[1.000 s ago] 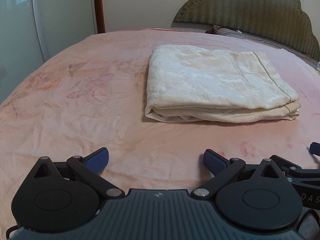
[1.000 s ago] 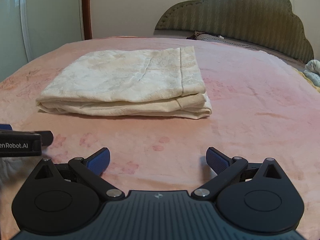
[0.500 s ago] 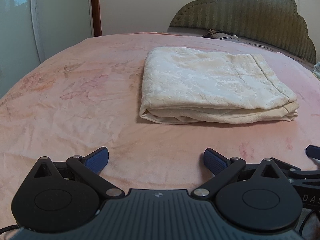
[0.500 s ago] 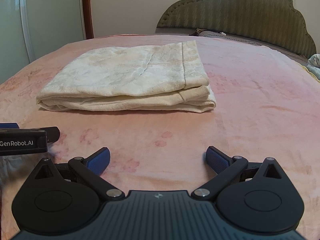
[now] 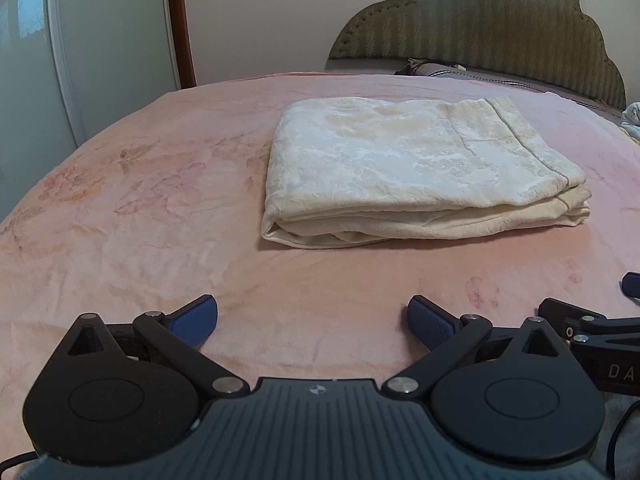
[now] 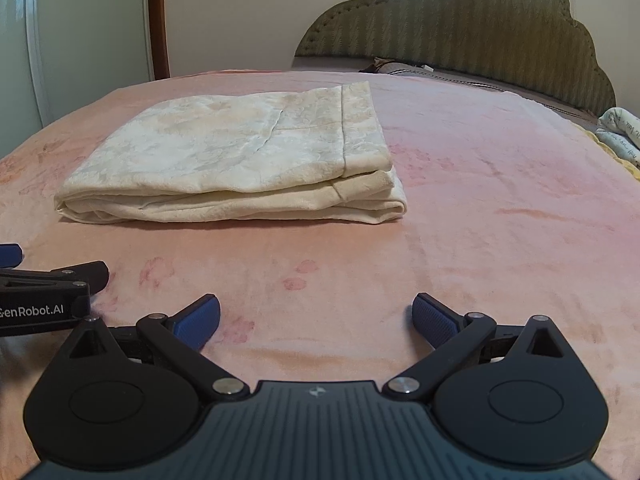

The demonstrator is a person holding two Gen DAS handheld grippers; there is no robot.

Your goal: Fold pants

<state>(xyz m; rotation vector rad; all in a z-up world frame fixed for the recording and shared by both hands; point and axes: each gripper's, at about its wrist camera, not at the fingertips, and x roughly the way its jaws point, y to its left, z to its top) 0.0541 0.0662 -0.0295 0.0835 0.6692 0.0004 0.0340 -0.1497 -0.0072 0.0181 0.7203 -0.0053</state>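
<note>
The cream pants [image 5: 416, 168] lie folded into a flat rectangular stack on the pink bedspread [image 5: 140, 216]. They also show in the right wrist view [image 6: 240, 160], left of centre. My left gripper [image 5: 312, 320] is open and empty, low over the bedspread, well short of the stack's near edge. My right gripper [image 6: 316, 318] is open and empty too, just as far back. Each gripper shows at the edge of the other's view: the right one [image 5: 600, 332] and the left one [image 6: 44, 296].
A green padded headboard [image 5: 500, 28] stands at the far end with a dark pillow [image 5: 432, 69] below it. Pale cloth [image 6: 620, 132] lies at the bed's right edge. A white wardrobe door [image 5: 80, 48] and wooden door frame [image 5: 180, 20] stand at left.
Both grippers have drawn back and tilted up a little, so more of the wall and headboard shows. The folded pants have not moved. Both grippers stayed open.
</note>
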